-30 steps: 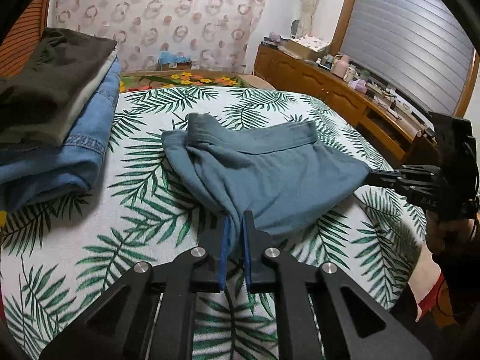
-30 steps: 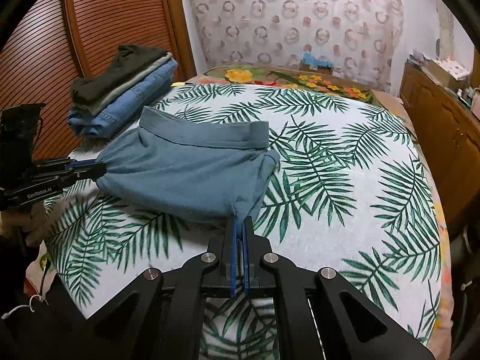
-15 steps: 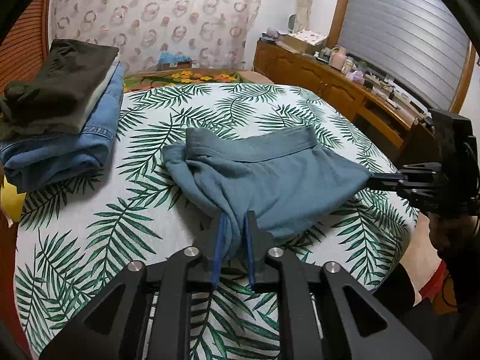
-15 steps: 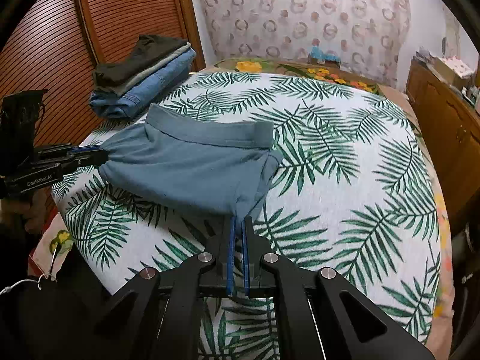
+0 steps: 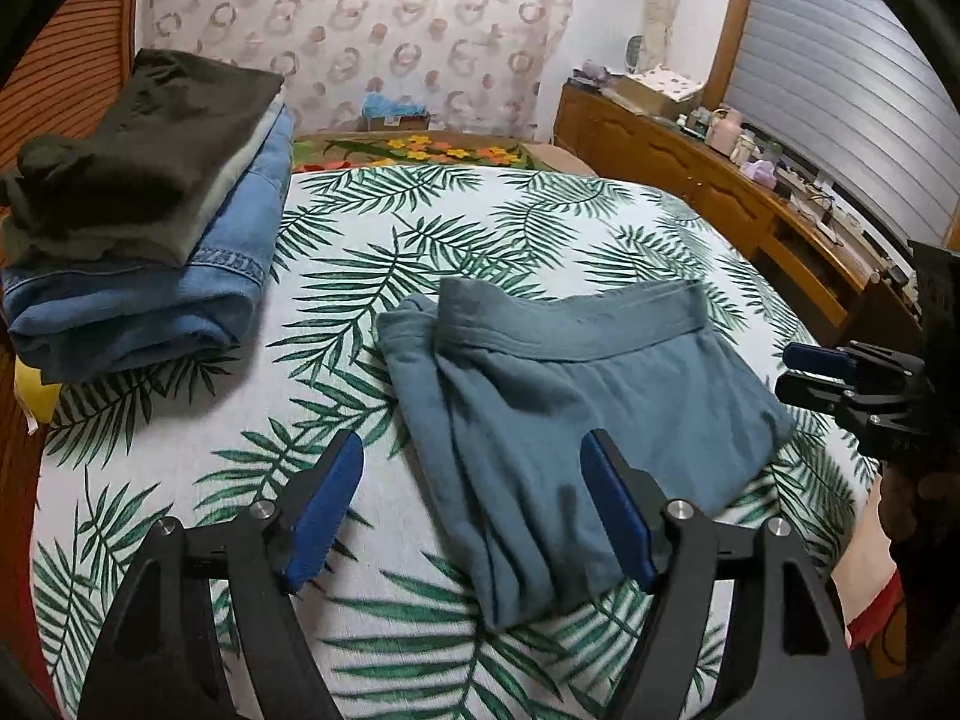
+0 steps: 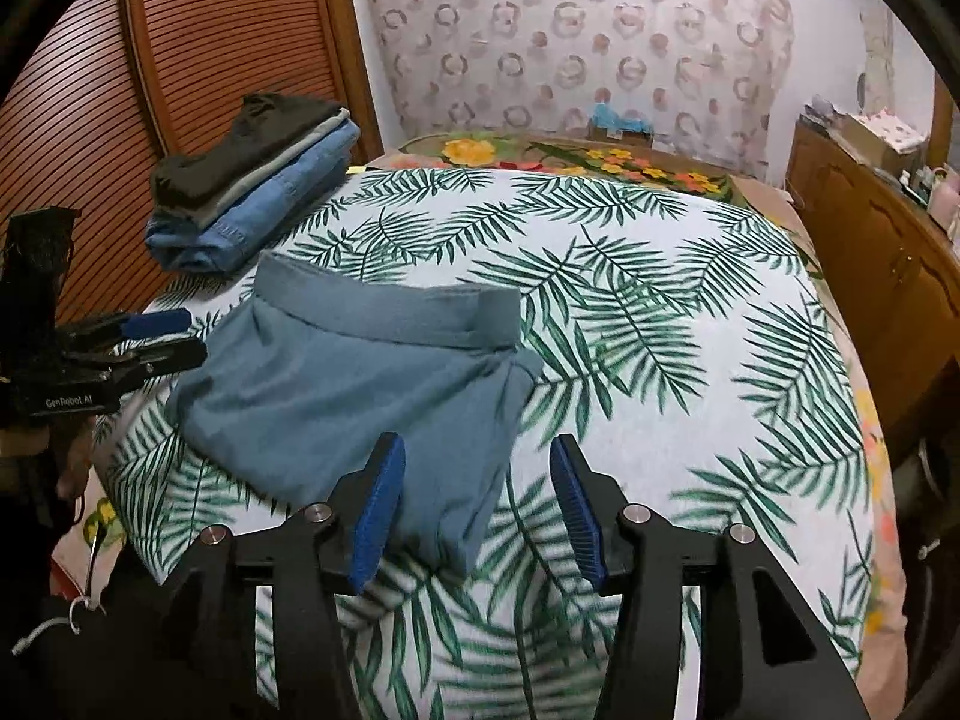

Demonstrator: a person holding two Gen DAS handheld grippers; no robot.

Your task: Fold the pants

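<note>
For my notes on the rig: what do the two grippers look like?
Both are matte black angular frames with silver round bolts. The left gripper and right gripper carry blue ribbed pads on their fingers. The right wrist view shows white "GenRobot.AI" lettering on the left gripper's body.

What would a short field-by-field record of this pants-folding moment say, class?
surface: bed with a palm-leaf sheet
item being folded: blue-grey pants, folded, lying flat, waistband away from the grippers
left gripper: open, holding nothing
right gripper: open, holding nothing
nearby: stack of folded clothes at the bed's edge, dark piece on top, jeans at the bottom
</note>
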